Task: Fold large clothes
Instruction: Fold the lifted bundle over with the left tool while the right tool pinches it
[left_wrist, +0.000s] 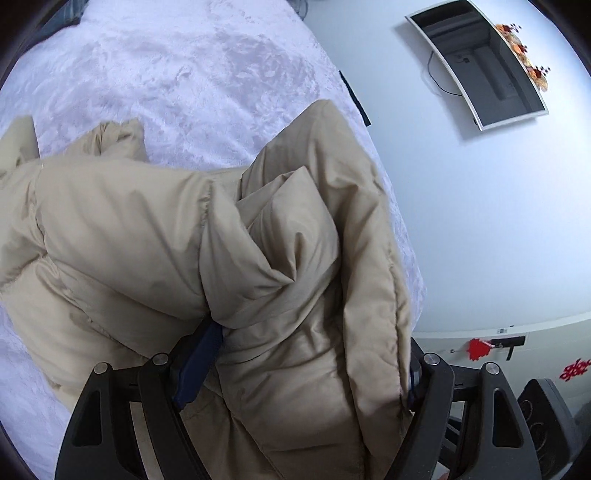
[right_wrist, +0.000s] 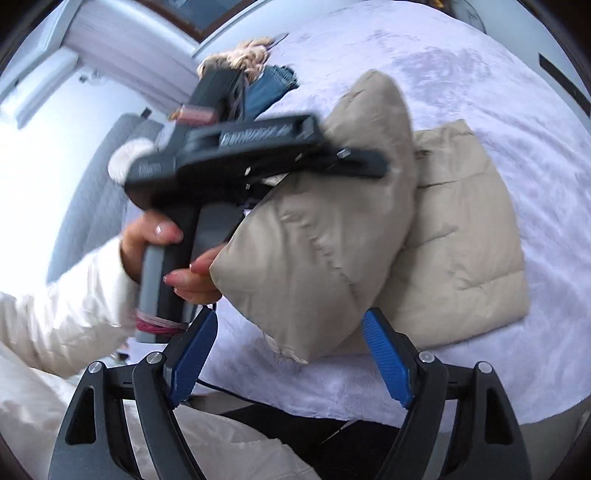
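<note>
A beige puffer jacket (left_wrist: 280, 258) lies on the white plush bed cover (left_wrist: 184, 74). My left gripper (left_wrist: 314, 343) is shut on a thick fold of it. The padding fills the gap between the jaws and hides most of the right pad. In the right wrist view the left gripper (right_wrist: 354, 158) holds one jacket panel (right_wrist: 317, 240) raised off the bed. The rest of the jacket (right_wrist: 461, 240) lies flat behind it. My right gripper (right_wrist: 290, 317) stands open just short of the hanging lower corner, with nothing between its blue pads (right_wrist: 388, 362).
A wall-mounted screen (left_wrist: 480, 66) and red ornaments (left_wrist: 480, 347) are on the white wall right of the bed. Folded blue jeans (right_wrist: 273, 88) lie at the far end. A person's hand (right_wrist: 155, 236) and cream sleeve (right_wrist: 66, 302) are at left. The bed's near edge (right_wrist: 332, 402) runs below my right gripper.
</note>
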